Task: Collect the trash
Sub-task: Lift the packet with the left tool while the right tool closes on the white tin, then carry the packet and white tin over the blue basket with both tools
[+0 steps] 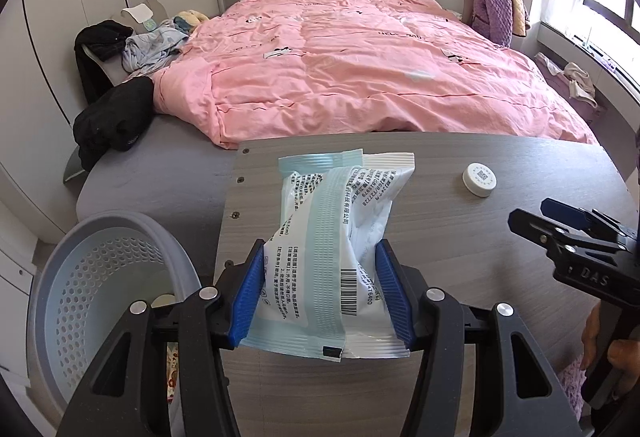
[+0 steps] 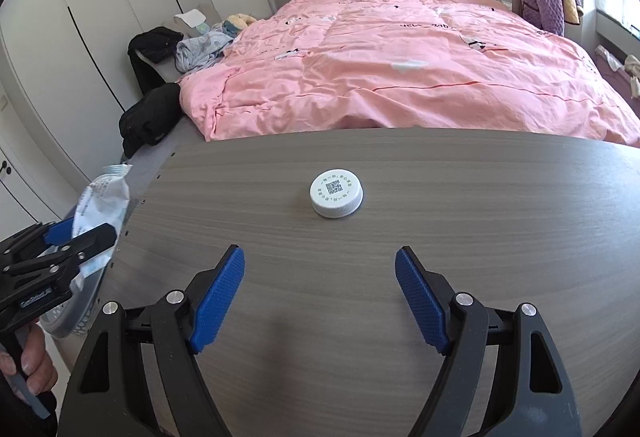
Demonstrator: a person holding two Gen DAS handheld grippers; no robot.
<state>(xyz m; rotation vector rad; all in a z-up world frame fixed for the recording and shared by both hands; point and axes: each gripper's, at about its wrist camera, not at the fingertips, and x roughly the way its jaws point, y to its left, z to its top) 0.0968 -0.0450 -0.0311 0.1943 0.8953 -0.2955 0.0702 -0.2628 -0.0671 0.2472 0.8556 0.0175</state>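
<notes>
My left gripper [image 1: 320, 257] is shut on a white and pale blue plastic wrapper [image 1: 332, 221] and holds it over the left part of the grey wooden table [image 1: 480, 237]. The wrapper also shows at the left of the right wrist view [image 2: 100, 201], held above the table's left edge. A grey perforated trash basket [image 1: 100, 277] stands on the floor left of the table, with something pale at its bottom. A white bottle cap [image 2: 337, 194] with a QR code lies on the table, ahead of my right gripper [image 2: 320, 261], which is open and empty. The cap also shows in the left wrist view [image 1: 480, 179].
A bed with a pink quilt [image 2: 400, 69] lies behind the table. Black and light clothes [image 1: 116, 109] are piled on the bed's left side. White wardrobes [image 2: 80, 17] line the left wall. A purple garment [image 1: 492, 9] hangs at the far right by the window.
</notes>
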